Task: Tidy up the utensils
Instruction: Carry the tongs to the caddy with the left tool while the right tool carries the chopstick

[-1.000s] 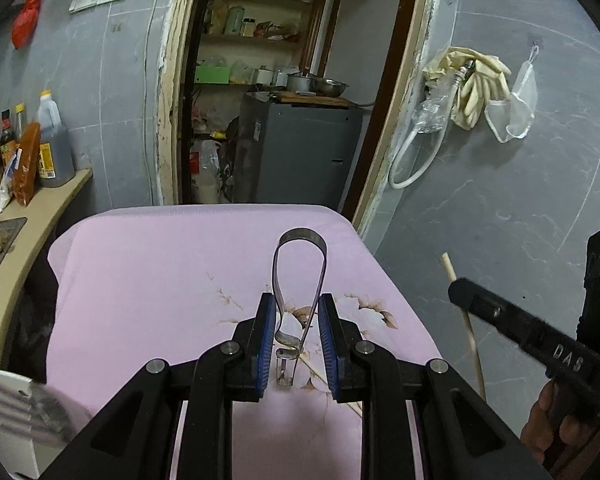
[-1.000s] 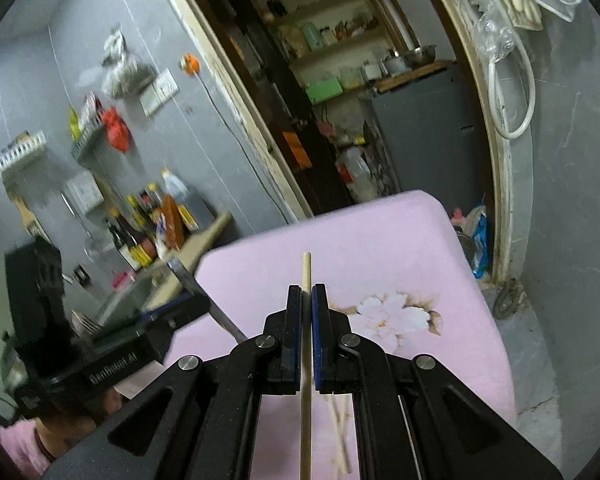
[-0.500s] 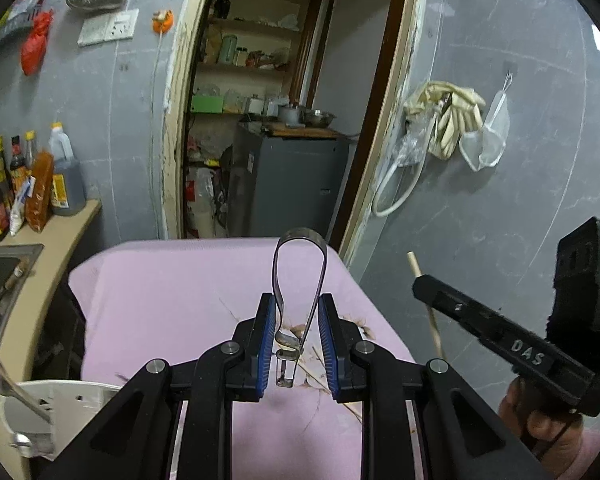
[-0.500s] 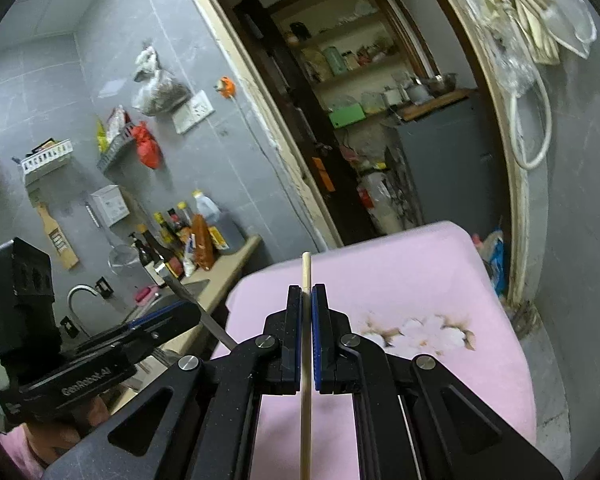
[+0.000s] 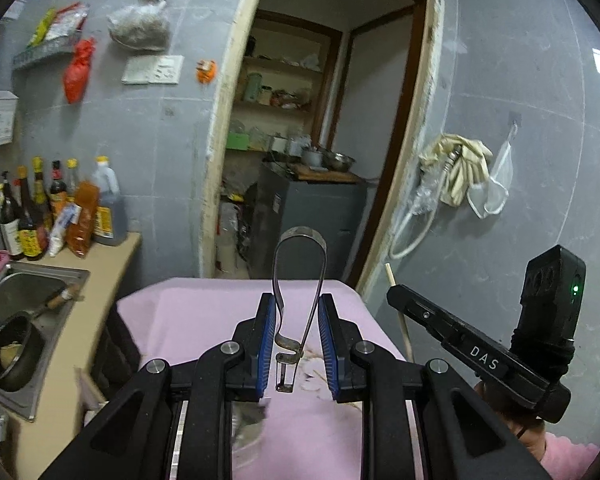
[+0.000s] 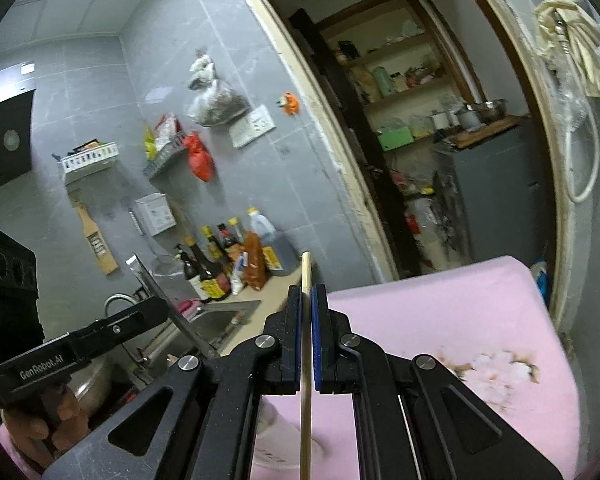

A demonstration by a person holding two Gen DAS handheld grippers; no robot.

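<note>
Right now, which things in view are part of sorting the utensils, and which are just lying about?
In the job:
- metal tongs, clamped in the left gripper
- chopstick, clamped in the right gripper

Lying about:
- sauce bottles on the counter
- pan in the sink
- gloves on the wall
- pink cloth

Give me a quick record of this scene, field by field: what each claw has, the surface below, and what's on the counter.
left claw: shut on looped metal tongs, loop end pointing away
right claw: shut on thin wooden chopstick, tip past the pads
surface: pink floral cloth below both claws
counter: dark sauce bottles beside steel sink holding black pan
</note>
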